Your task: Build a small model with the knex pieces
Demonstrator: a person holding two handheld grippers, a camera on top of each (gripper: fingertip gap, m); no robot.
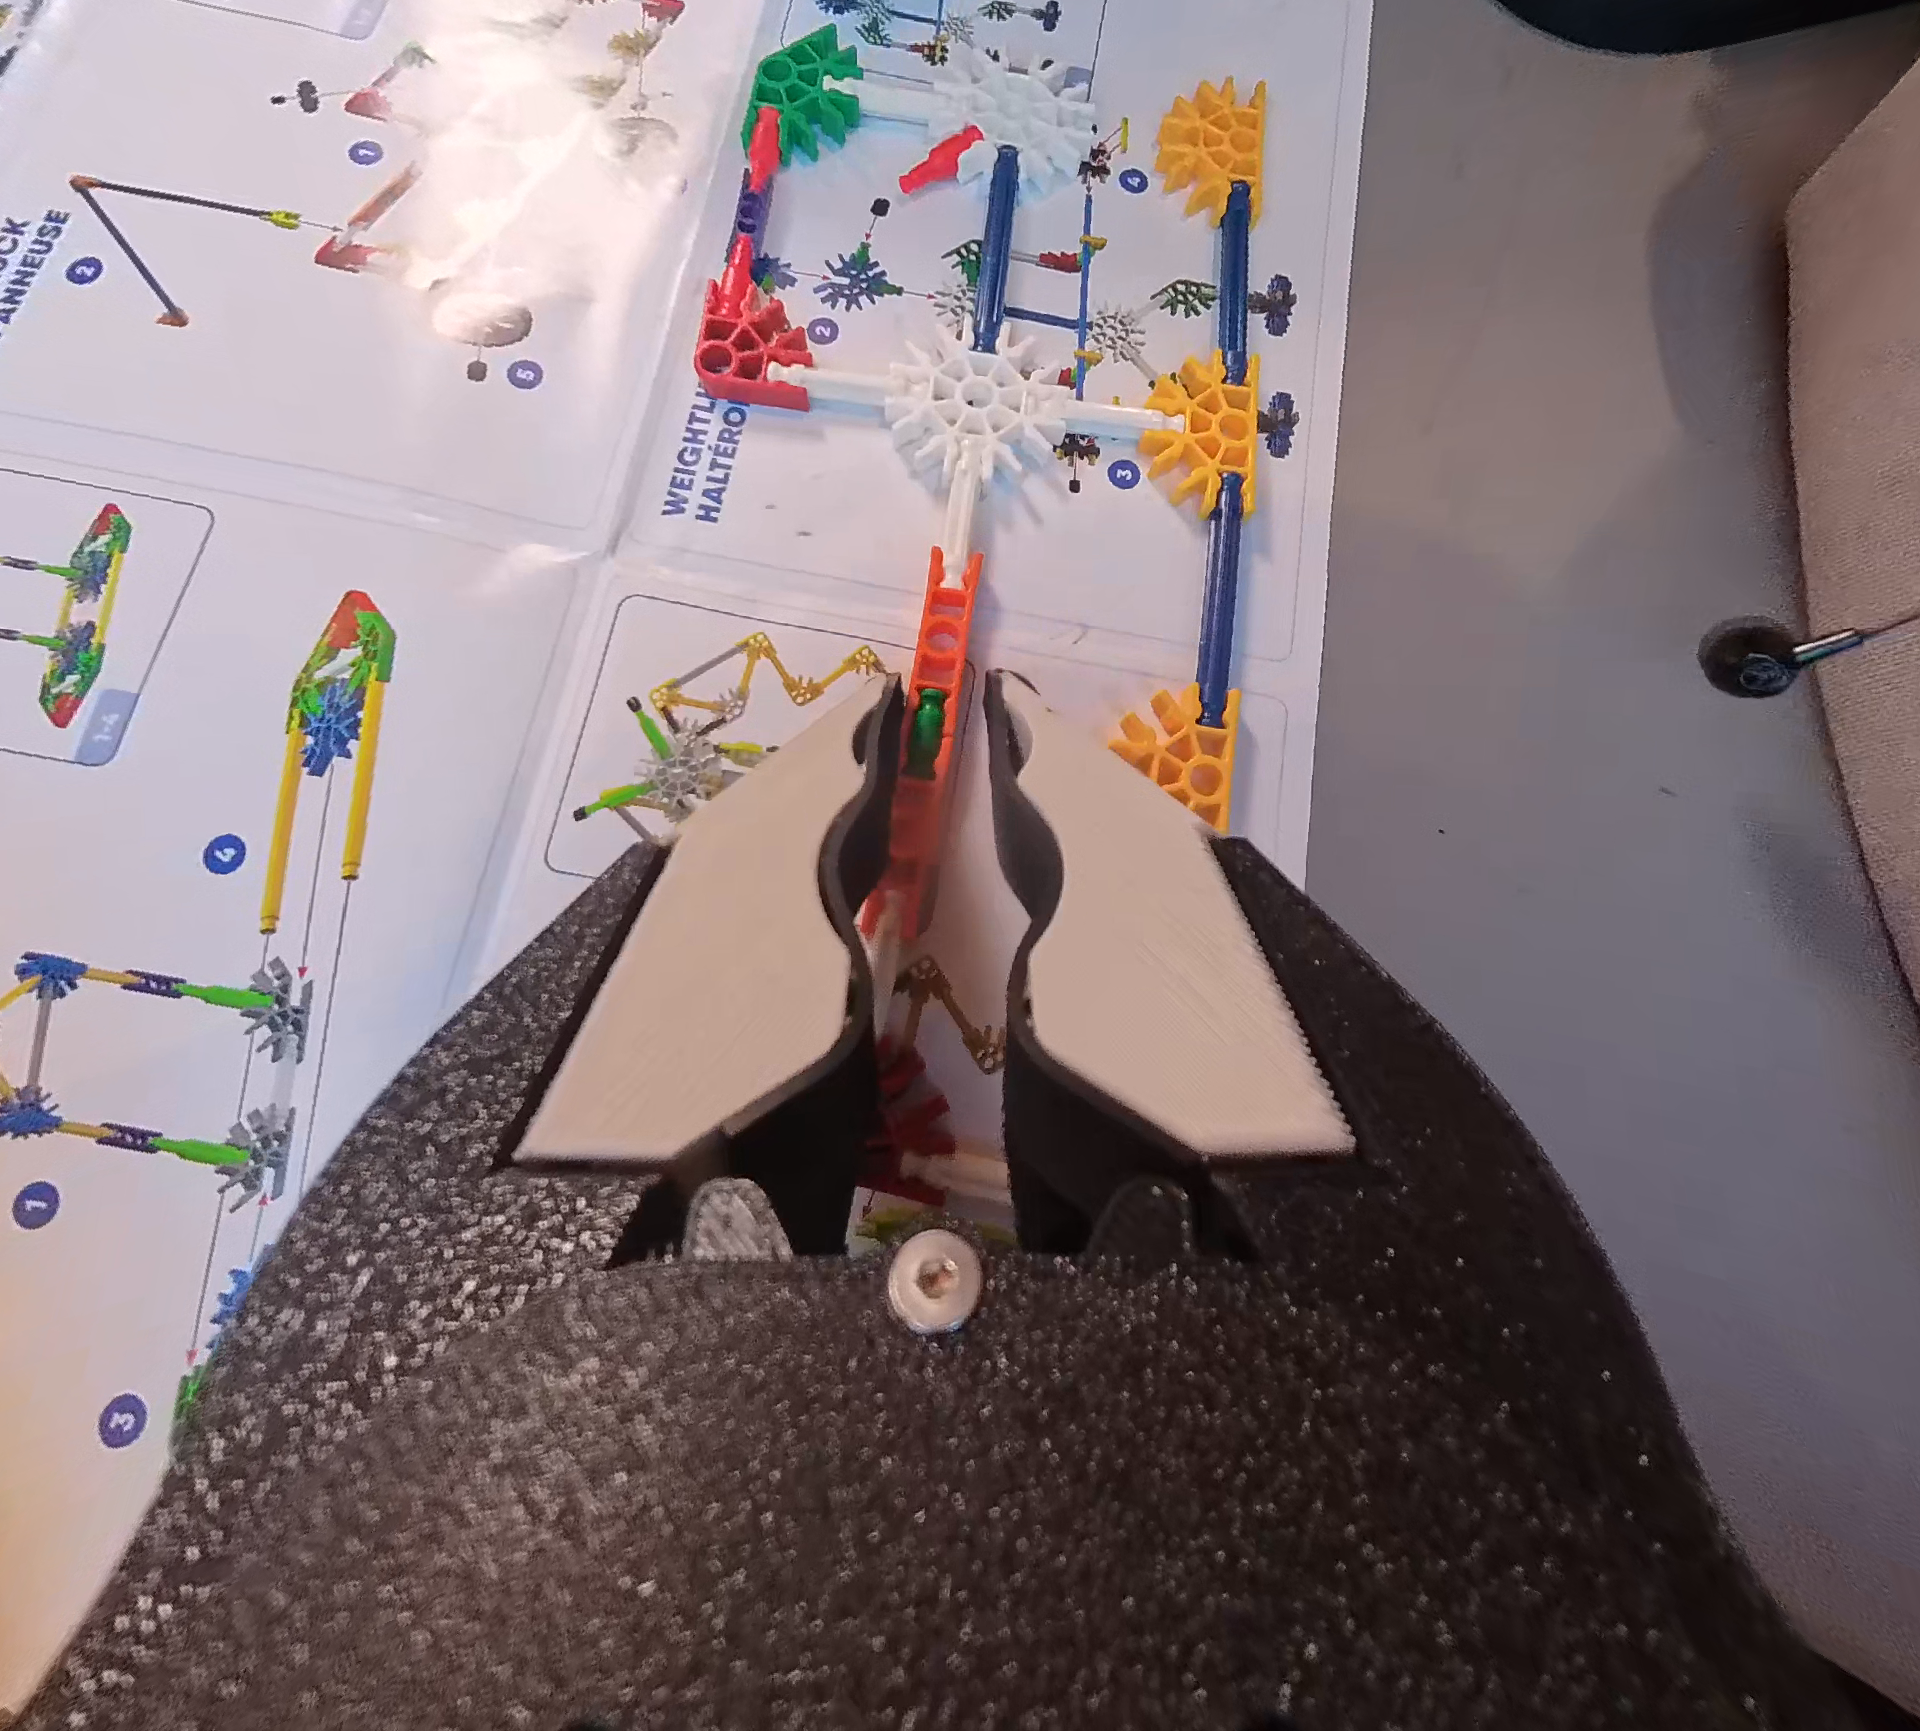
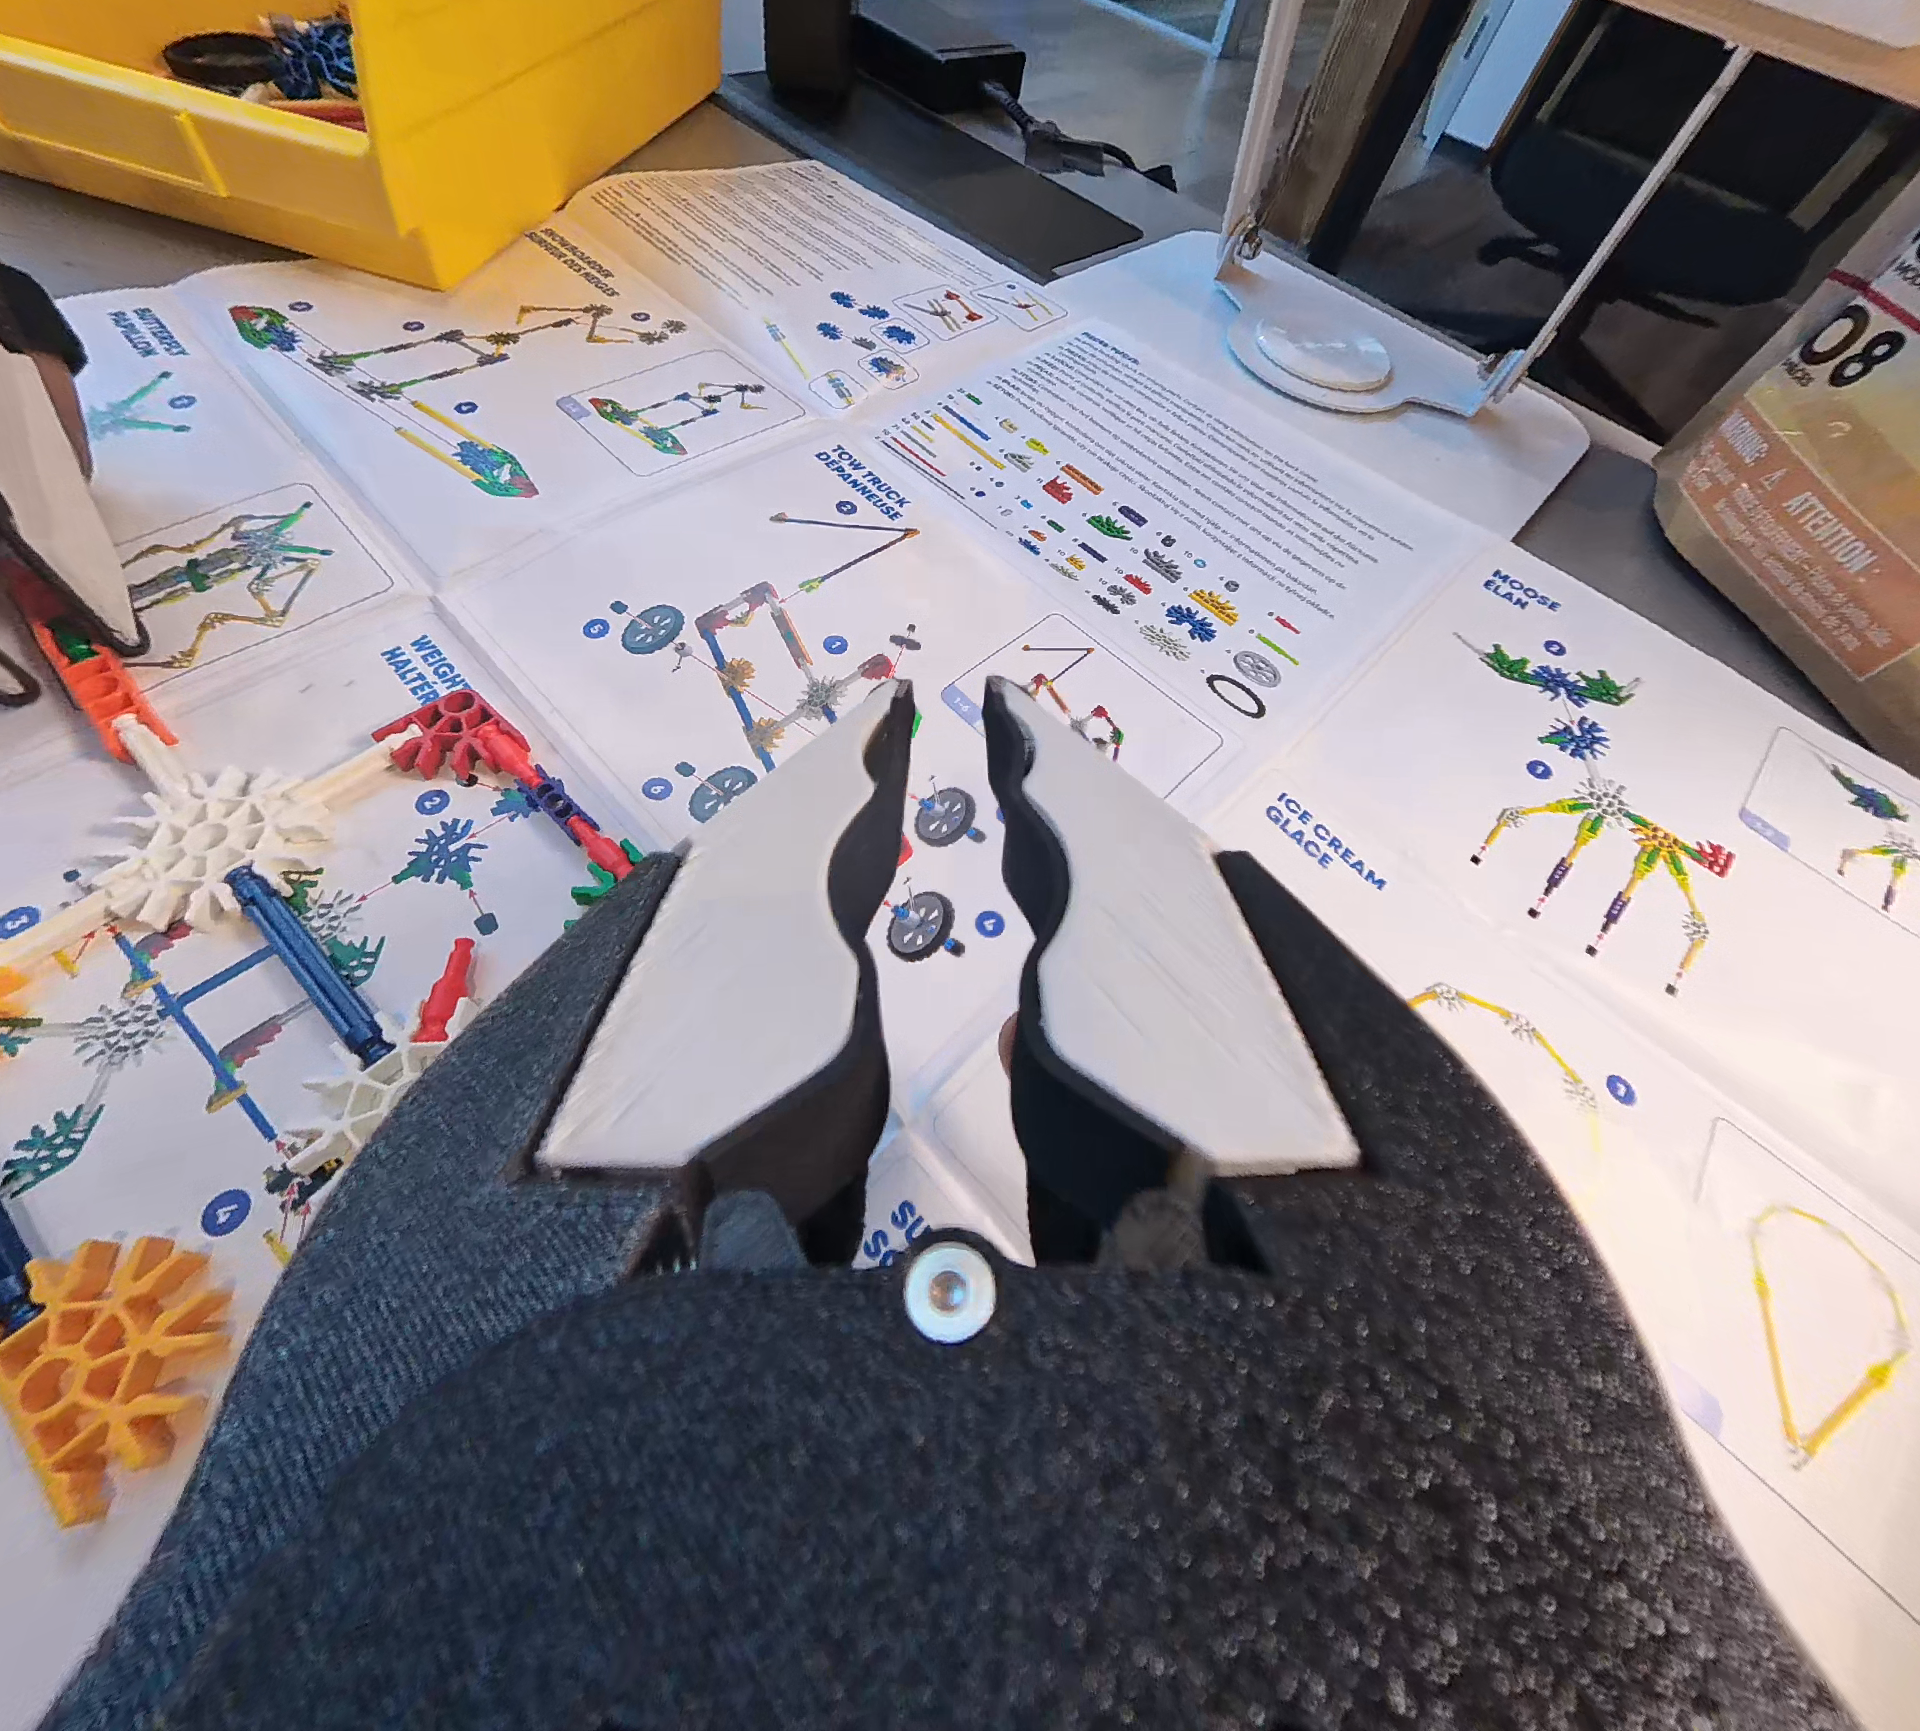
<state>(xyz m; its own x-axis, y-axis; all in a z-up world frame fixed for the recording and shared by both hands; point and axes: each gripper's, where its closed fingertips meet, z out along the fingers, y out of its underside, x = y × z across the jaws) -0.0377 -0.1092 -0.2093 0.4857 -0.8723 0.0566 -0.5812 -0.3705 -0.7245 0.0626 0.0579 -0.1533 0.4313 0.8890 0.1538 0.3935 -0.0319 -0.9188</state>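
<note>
A flat toy model of rods and connectors lies on a printed instruction sheet (image 1: pixel 416 434). It has white snowflake connectors (image 1: pixel 977 403), blue rods (image 1: pixel 1221 580), yellow connectors (image 1: pixel 1210 424), a red connector (image 1: pixel 748 351) and a green one (image 1: pixel 805 92). My left gripper (image 1: pixel 940 694) is shut on the orange connector (image 1: pixel 945 621) at the model's near end, with a green piece (image 1: pixel 925 725) between the fingers. In the right wrist view the model (image 2: pixel 208 840) lies at the left. My right gripper (image 2: pixel 945 692) hovers over the sheet (image 2: pixel 1143 538), empty, its tips a narrow gap apart.
A yellow bin (image 2: pixel 520 19) with loose parts stands at the back left. A black power adapter (image 2: pixel 935 60), a white stand base (image 2: pixel 1320 351) and a labelled box (image 2: pixel 1808 538) stand behind and to the right. A beige cushion (image 1: pixel 1860 434) and a small black knob (image 1: pixel 1756 653) lie beside the sheet. Across from one pair of fingers to the other is roughly 20 cm.
</note>
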